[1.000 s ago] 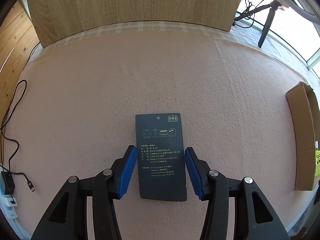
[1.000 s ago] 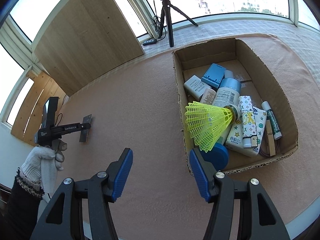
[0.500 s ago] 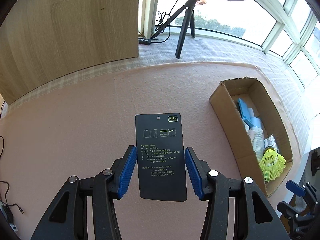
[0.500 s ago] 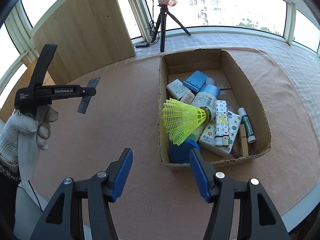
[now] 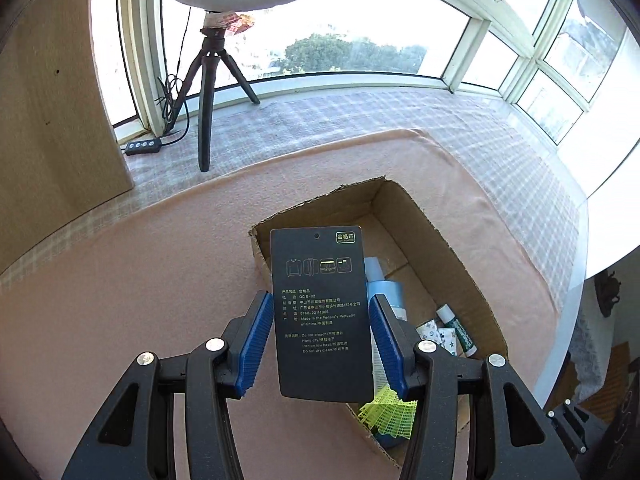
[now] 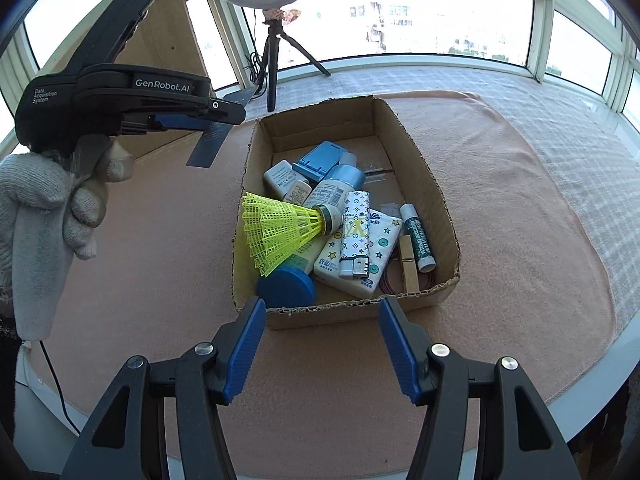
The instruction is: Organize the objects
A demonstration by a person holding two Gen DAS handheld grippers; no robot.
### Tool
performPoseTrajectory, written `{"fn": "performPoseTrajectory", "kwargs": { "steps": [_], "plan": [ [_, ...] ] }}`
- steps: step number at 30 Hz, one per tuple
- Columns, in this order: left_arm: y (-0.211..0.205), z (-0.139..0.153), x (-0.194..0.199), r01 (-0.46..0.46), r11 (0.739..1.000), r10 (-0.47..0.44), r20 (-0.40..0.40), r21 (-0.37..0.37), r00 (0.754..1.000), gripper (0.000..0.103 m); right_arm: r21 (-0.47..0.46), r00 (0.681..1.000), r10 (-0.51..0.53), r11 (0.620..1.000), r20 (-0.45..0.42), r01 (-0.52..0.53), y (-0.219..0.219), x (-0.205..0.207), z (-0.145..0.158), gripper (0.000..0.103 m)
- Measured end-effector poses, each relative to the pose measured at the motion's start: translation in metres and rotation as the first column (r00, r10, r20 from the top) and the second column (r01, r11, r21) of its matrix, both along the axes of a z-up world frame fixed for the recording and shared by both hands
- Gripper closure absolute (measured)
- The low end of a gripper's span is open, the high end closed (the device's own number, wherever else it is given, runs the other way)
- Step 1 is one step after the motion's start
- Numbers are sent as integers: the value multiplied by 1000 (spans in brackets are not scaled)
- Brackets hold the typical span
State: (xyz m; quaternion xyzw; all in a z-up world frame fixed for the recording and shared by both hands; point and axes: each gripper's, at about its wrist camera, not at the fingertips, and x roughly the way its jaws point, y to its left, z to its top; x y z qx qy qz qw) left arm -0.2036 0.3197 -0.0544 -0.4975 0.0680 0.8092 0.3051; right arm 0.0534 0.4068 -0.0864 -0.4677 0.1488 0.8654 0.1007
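box far end: bare floor of the cardboard box (image 6: 416, 160) behind the blue stand (image 6: 318, 160), open from above
box near end: packed; yellow shuttlecock (image 6: 280, 232) sticks up at the left wall, blue round lid (image 6: 286, 288), tissue pack (image 6: 360, 256), lighter (image 6: 354, 236), glue stick (image 6: 418, 236), clothespin (image 6: 408, 264)
box walls: upright all round, entry from the top only
left of box: pink cloth (image 6: 160, 240) bare, but left gripper (image 5: 320, 336) with its dark hang tag (image 5: 320, 312) hangs above that side, tag over the box's left wall
right of box: cloth bare out to the table edge
front: right gripper (image 6: 322, 344) just before the near wall
behind box: tripod (image 6: 276, 64) legs and cables near the window, wooden panel (image 6: 168, 56) back left
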Motion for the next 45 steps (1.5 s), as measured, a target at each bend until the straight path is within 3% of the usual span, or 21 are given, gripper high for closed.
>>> {"fn": "performPoseTrajectory", "kwargs": {
  "steps": [14,15,16,17,21,34,45],
  "plan": [
    [77,-8,-7,52,999,-53,42,15,998,49,-3,998,-58,998,15,58,31,17,-7,45],
    [80,-9,-9,54,998,-56,55,27,997,42,-2,998,-60,998,16,60,33,17,-8,45],
    [84,-10,-11,49,998,-51,69,27,996,28,-1,998,-63,998,18,63,34,18,-8,45],
    [85,-11,-12,36,999,-38,71,27,997,24,-2,998,-63,998,20,63,35,18,-8,44],
    [86,-12,-16,12,1000,-13,63,17,998,22,-2,998,-61,998,22,61,36,19,-10,44],
    [54,-3,-9,-3,1000,3,23,-8,1000,22,-4,999,-37,999,16,37,23,12,-7,44],
    [-40,17,9,-76,997,76,-18,-2,997,22,-6,1000,6,1000,-3,-6,-14,-7,2,44]
  ]
}}
